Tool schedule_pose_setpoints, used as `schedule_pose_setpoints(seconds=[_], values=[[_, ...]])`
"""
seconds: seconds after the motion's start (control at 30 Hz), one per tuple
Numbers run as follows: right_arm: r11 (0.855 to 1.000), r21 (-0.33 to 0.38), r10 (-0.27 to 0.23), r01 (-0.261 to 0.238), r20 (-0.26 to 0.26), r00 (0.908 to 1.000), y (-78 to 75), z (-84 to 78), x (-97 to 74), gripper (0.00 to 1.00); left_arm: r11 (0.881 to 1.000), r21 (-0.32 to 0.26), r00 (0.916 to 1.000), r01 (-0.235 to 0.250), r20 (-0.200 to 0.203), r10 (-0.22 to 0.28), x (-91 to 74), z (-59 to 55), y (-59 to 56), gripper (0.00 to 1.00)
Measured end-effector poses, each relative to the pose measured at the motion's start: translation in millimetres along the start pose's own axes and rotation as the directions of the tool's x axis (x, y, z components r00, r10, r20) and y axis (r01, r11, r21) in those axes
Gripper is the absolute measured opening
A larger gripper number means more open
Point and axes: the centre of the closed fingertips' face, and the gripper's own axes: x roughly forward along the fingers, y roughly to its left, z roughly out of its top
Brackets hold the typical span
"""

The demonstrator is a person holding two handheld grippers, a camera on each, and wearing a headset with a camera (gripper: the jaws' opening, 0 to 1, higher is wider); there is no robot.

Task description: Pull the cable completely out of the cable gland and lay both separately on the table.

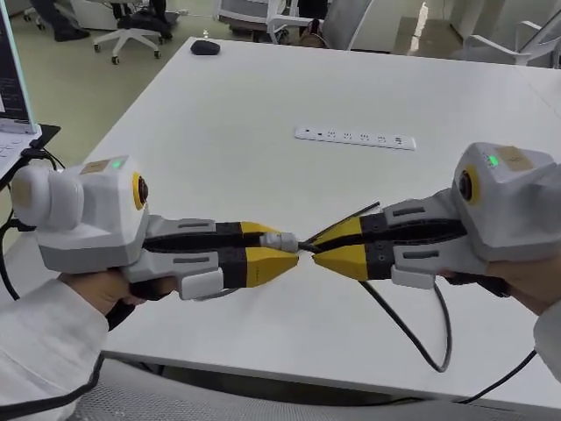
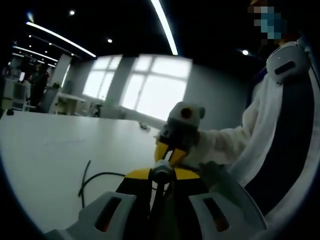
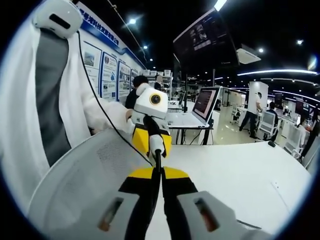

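Just beside the cable gland point(image 1: 276, 239) pinched in your left tool point(image 1: 285, 247), your right tool point(image 1: 323, 247) clamps the cable point(image 1: 405, 331): not pulled out yet, neither laid down.

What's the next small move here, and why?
Probably draw the right gripper straight back, away from the left gripper, in line with the thin black cable. The left is shut on the light grey plastic cable gland, the right on the cable just beside it, tips nearly touching, and the cable is not yet out of the gland.
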Motion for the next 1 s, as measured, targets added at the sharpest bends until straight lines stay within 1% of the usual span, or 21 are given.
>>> schedule_pose_setpoints(seconds=[0.1,0.3,0.4,0.5,0.63,0.73,0.87,1.0], values=[[1.0,-0.001,-0.012,0.012,-0.026,0.9996,-0.8,-8.6,-5.4,0.03,1.0,0.0,1.0,-0.005,-0.005,0.005,0.3,-1.0,0.7,0.16],[0.999,0.015,-0.034,0.035,-0.046,0.9983,1.0,-22.2,-17.1,0.03,1.0,0.0,0.9999,-0.001,-0.012,0.001,1.1,-2.4,-0.1,0.16],[0.999,0.019,-0.046,0.048,-0.074,0.9962,1.4,-31.8,-22.6,0.03,1.0,-0.001,0.9999,0.0,-0.011,0.0,1.1,-2.3,-0.1,0.16],[0.998,0.024,-0.06,0.062,-0.106,0.9926,1.3,-42.3,-29.2,0.03,1.0,-0.004,1.0,0.0,-0.008,0.0,1.0,-1.9,0.1,0.16],[0.996,0.031,-0.074,0.079,-0.133,0.9883,0.5,-52.4,-35.4,0.03,1.0,-0.007,1.0,0.001,-0.005,-0.001,0.8,-1.3,0.3,0.16],[0.995,0.039,-0.083,0.09,-0.163,0.9832,-0.1,-62.0,-38.7,0.03,1.0,-0.008,1.0,0.0,0.003,0.0,0.3,0.1,0.4,0.16],[0.995,0.04,-0.079,0.088,-0.183,0.9799,1.6,-67.3,-40.1,0.03,1.0,-0.009,0.9999,-0.002,0.01,0.002,-0.5,1.7,1.0,0.16],[0.995,0.046,-0.081,0.091,-0.182,0.98,1.3,-67.3,-40.2,0.03,1.0,-0.003,1.0,-0.002,0.007,0.002,-0.2,1.3,0.0,0.16]])
